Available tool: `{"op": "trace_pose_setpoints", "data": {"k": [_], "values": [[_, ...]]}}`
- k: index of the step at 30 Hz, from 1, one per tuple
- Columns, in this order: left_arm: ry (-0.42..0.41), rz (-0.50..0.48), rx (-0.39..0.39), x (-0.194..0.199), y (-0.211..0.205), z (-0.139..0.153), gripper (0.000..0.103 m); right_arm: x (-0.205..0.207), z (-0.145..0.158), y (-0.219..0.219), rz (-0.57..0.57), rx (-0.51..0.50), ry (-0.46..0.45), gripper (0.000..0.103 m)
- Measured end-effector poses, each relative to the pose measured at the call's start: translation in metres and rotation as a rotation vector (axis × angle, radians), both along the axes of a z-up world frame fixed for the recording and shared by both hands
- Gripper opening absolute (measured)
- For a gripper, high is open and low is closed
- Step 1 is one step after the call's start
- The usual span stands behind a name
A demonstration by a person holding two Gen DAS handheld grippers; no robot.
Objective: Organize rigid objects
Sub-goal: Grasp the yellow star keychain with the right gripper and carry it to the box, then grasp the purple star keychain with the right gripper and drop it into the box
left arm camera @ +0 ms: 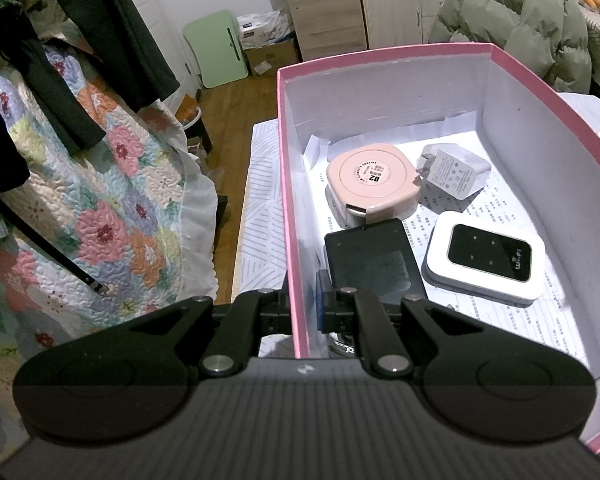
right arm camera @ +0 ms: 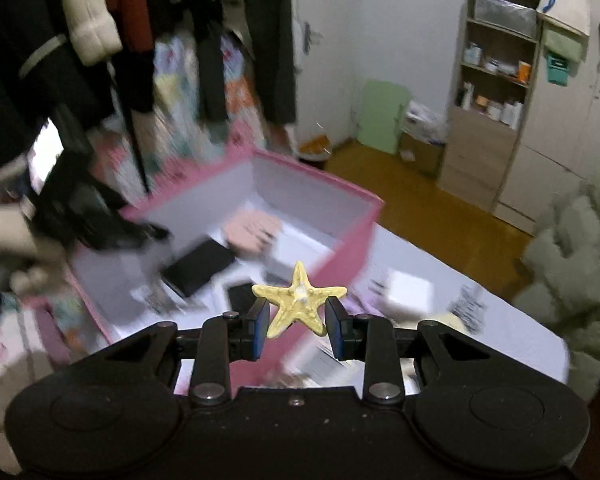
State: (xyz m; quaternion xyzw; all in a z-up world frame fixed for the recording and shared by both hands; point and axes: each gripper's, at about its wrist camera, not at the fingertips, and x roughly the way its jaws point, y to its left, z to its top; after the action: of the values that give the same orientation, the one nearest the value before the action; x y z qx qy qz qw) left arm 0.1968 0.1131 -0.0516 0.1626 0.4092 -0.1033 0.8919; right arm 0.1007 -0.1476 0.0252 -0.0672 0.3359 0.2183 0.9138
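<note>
Starfish (right arm camera: 299, 305), pale yellow, rigid and five-armed, sits between the blue pads (right arm camera: 261, 322) of the right gripper (right arm camera: 299, 325), clamped by its two lower side arms, raised above the table near the pink cardboard box (right arm camera: 348, 248); one arm points straight up, two spread level, two splay downward, so no single long axis stands out; the left gripper (left arm camera: 305, 307) is closed on the box's pink side wall.
</note>
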Motion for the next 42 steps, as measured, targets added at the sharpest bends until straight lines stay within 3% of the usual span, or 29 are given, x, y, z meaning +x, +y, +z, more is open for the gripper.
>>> {"op": "trace_pose_setpoints", "data": {"k": [7, 11, 15, 21, 25, 29, 31, 36, 40, 42], "values": [[-0.002, -0.007, 0.006, 0.0, 0.001, 0.001, 0.008, 0.025, -0.012, 0.044, 0.126, 0.059, 0.047, 0.035], [-0.001, -0.008, 0.0, 0.0, 0.002, 0.001, 0.008, 0.035, -0.027, 0.074, 0.222, -0.02, 0.066, 0.038], [-0.002, -0.008, 0.001, 0.0, 0.002, 0.001, 0.008, 0.035, -0.028, 0.074, 0.184, -0.041, 0.05, 0.045], [-0.025, -0.006, -0.002, -0.002, 0.003, 0.002, 0.007, 0.042, -0.011, 0.006, 0.023, 0.109, -0.027, 0.056], [-0.044, 0.001, -0.02, -0.004, 0.005, 0.003, 0.007, 0.07, -0.03, -0.036, -0.096, 0.07, 0.049, 0.052], [-0.064, 0.006, -0.042, -0.008, 0.008, 0.005, 0.006, 0.098, -0.061, -0.048, -0.091, 0.005, 0.143, 0.035], [-0.077, 0.006, -0.05, -0.01, 0.008, 0.005, 0.006, 0.108, -0.072, -0.042, -0.059, -0.059, 0.157, 0.035], [-0.083, 0.001, -0.05, -0.01, 0.008, 0.005, 0.006, 0.13, -0.092, -0.028, 0.021, -0.075, 0.208, 0.037], [-0.083, -0.004, -0.052, -0.01, 0.008, 0.005, 0.005, 0.142, -0.111, -0.01, 0.035, -0.17, 0.192, 0.043], [-0.083, -0.003, -0.052, -0.01, 0.008, 0.005, 0.005, 0.145, -0.117, -0.006, 0.043, -0.18, 0.169, 0.041]]}}
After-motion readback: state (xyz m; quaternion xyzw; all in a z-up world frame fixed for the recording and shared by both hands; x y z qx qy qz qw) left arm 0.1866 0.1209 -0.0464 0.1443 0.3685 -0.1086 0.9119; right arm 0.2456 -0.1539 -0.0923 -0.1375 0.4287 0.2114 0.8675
